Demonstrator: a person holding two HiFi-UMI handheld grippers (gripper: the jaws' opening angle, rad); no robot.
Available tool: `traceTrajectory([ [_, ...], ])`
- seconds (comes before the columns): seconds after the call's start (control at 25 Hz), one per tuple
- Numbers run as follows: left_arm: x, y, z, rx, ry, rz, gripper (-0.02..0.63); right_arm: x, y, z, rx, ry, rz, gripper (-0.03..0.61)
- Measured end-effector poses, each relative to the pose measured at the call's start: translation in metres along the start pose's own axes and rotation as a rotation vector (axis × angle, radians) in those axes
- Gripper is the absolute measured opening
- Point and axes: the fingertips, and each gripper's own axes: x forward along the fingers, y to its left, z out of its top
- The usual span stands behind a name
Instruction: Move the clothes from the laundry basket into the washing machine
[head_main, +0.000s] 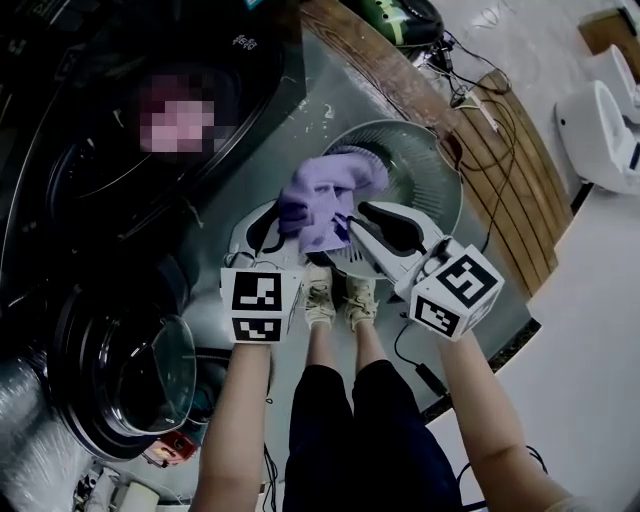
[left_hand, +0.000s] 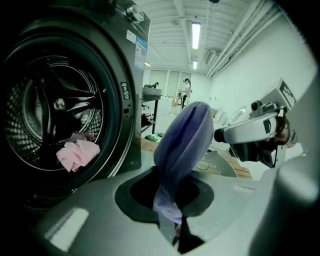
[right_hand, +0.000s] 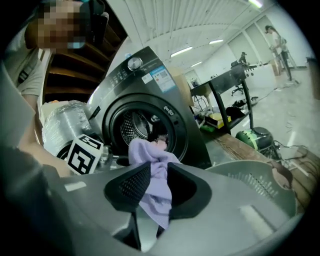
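Note:
A purple cloth (head_main: 325, 195) hangs over the grey laundry basket (head_main: 435, 150), held from both sides. My left gripper (head_main: 285, 222) is shut on its left part; in the left gripper view the cloth (left_hand: 182, 140) rises bunched out of the jaws (left_hand: 172, 215). My right gripper (head_main: 350, 222) pinches the cloth's right part, and the cloth (right_hand: 152, 175) fills the gap between its pads (right_hand: 155, 200). The washing machine's round opening (left_hand: 55, 115) lies to the left, with a pink garment (left_hand: 77, 152) inside the drum. The basket's rim (right_hand: 260, 187) shows at the right of the right gripper view.
The washer's glass door (head_main: 150, 375) stands open at lower left. A wooden board (head_main: 505, 170) with cables runs behind the basket. White fixtures (head_main: 600, 130) sit at the far right. The person's feet (head_main: 340, 300) stand just in front of the basket.

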Motion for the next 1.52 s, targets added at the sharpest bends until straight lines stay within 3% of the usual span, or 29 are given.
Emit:
traceTrajectory([
  [0.24,-0.018,0.033,-0.005,0.029,0.016,0.057,0.054,0.046,-0.021,-0.068,0.013,0.184,-0.067,0.383],
  [0.4,-0.023,0.05,-0.009,0.039,0.023,0.087,0.055,0.081,-0.035,-0.119,-0.058,0.318,-0.091,0.526],
  [0.56,-0.027,0.059,-0.016,0.041,0.027,0.106,0.055,0.102,-0.061,-0.136,-0.177,0.375,-0.134,0.6],
  [0.68,-0.027,0.061,-0.019,0.034,0.009,0.107,0.055,0.119,-0.075,-0.135,-0.197,0.387,-0.101,0.612],
  [1.0,-0.024,0.059,-0.014,0.006,-0.045,0.102,0.054,0.142,-0.076,-0.136,-0.175,0.472,0.105,0.598],
  [1.2,-0.019,0.059,-0.017,0.016,-0.033,0.116,0.054,0.138,-0.05,-0.138,-0.065,0.489,0.242,0.316],
  [1.36,-0.014,0.058,-0.024,0.045,0.025,0.129,0.057,0.122,-0.045,-0.132,-0.032,0.449,0.179,0.146],
  [1.44,-0.014,0.053,-0.019,0.047,0.012,0.11,0.071,0.112,-0.042,-0.121,-0.032,0.416,0.142,0.12],
  [1.52,-0.014,0.042,-0.012,0.025,-0.022,0.044,0.154,0.101,-0.038,-0.105,0.023,0.356,0.131,0.115],
])
